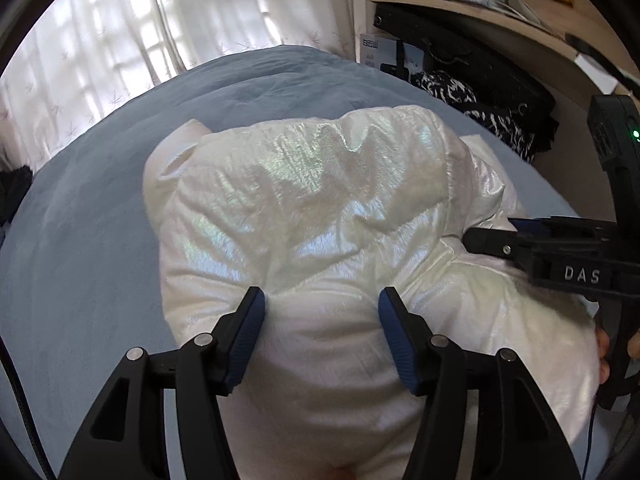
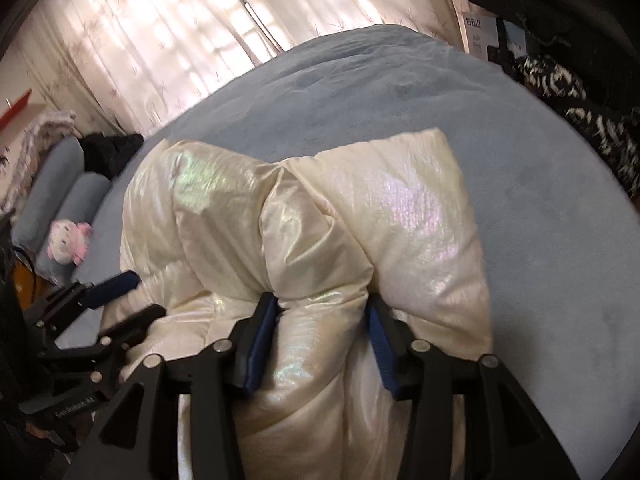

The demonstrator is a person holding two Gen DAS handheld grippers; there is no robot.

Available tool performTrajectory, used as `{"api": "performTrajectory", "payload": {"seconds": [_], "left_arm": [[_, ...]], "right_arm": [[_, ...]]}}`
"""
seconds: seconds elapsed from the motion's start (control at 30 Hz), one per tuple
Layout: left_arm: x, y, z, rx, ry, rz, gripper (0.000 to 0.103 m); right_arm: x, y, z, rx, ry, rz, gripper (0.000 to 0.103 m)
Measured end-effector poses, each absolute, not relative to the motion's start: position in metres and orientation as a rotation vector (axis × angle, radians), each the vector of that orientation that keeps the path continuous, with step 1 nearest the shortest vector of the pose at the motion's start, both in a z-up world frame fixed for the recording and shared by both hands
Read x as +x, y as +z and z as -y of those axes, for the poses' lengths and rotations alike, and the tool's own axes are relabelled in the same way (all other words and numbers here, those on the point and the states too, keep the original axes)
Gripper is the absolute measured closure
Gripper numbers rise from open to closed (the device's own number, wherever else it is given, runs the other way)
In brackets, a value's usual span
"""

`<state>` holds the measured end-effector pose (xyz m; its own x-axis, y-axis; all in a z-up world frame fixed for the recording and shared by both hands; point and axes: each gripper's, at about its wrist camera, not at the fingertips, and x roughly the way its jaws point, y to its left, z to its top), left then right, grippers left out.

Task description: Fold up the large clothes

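Puffer jacket (image 1: 312, 208), pearly white with an iridescent sheen, lies bunched in the middle of a blue bed (image 1: 80, 240). Left tool (image 1: 320, 320) has its jaws spread wide, the blue pads (image 1: 248, 332) resting against a bulging mound of the jacket's near edge without pinching it. Right tool (image 2: 322, 328) straddles a thick roll of the same jacket, its pads (image 2: 262, 340) pressing into the fabric on both sides, gripping that fold. In the right wrist view the left tool (image 2: 120, 292) shows at the near left, just beside the jacket. A pink and white plush toy (image 2: 68, 244) sits by blue pillows (image 2: 68, 196) at far left. Patterned curtains (image 1: 160, 20) hang beyond the bed.
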<state>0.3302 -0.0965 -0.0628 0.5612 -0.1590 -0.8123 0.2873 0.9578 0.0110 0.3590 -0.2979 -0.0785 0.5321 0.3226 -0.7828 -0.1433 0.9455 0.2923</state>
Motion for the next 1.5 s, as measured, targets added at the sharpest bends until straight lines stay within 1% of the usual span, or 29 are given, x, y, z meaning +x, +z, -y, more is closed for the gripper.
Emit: {"api": "performTrajectory", "payload": {"seconds": [0.03, 0.23, 0.4, 0.5, 0.63, 0.7, 0.77, 0.9, 1.07, 1.13, 1.2, 1.23, 1.27, 1.3, 1.4, 1.47, 1.5], "left_arm": [[0.327, -0.058, 0.095, 0.134, -0.26, -0.941, 0.041], [0.299, -0.036, 0.086, 0.079, -0.22, -0.953, 0.04], [0.262, -0.027, 0.09, 0.073, -0.239, -0.951, 0.04], [0.246, -0.031, 0.097, 0.078, -0.25, -0.954, 0.04], [0.231, -0.048, 0.101, 0.065, -0.249, -0.97, 0.039], [0.228, -0.055, 0.099, 0.043, -0.248, -0.974, 0.036], [0.225, -0.059, 0.096, 0.042, -0.234, -0.964, 0.03], [0.221, -0.06, 0.094, 0.028, -0.229, -0.963, 0.026], [0.223, -0.059, 0.089, 0.016, -0.236, -1.012, 0.022], [0.225, -0.058, 0.089, 0.026, -0.219, -1.049, 0.017], [0.228, -0.057, 0.086, 0.014, -0.2, -1.069, 0.016], [0.228, -0.056, 0.084, 0.003, -0.198, -1.076, 0.016], [0.229, -0.055, 0.081, -0.017, -0.211, -1.087, 0.016], [0.229, -0.054, 0.079, -0.038, -0.231, -1.101, 0.016], [0.229, -0.054, 0.071, -0.085, -0.264, -1.142, 0.016], [0.232, -0.054, 0.062, -0.146, -0.298, -1.183, 0.016], [0.232, -0.055, 0.058, -0.173, -0.306, -1.198, 0.016]], "right_arm": [[0.356, -0.073, 0.297, 0.18, 0.275, -0.974, 0.054], [0.315, -0.017, 0.287, 0.102, 0.279, -0.887, 0.053], [0.279, 0.001, 0.274, 0.094, 0.339, -0.858, 0.053], [0.262, -0.008, 0.264, 0.059, 0.36, -0.867, 0.053], [0.255, -0.039, 0.264, 0.02, 0.316, -0.927, 0.053], [0.252, -0.052, 0.271, 0.039, 0.308, -0.938, 0.053], [0.249, -0.055, 0.275, 0.057, 0.304, -0.94, 0.053], [0.246, -0.056, 0.278, 0.065, 0.296, -0.945, 0.053], [0.244, -0.051, 0.277, 0.064, 0.292, -0.945, 0.053], [0.244, -0.048, 0.276, 0.069, 0.29, -0.941, 0.052], [0.244, -0.045, 0.278, 0.075, 0.29, -0.951, 0.039], [0.243, -0.044, 0.279, 0.08, 0.289, -0.956, 0.021], [0.242, -0.042, 0.281, 0.089, 0.291, -0.953, 0.009], [0.242, -0.039, 0.283, 0.098, 0.299, -0.951, 0.007], [0.242, -0.031, 0.292, 0.134, 0.316, -0.954, 0.006], [0.246, -0.026, 0.302, 0.157, 0.32, -0.963, 0.0], [0.248, -0.023, 0.307, 0.168, 0.32, -0.968, 0.0]]}}
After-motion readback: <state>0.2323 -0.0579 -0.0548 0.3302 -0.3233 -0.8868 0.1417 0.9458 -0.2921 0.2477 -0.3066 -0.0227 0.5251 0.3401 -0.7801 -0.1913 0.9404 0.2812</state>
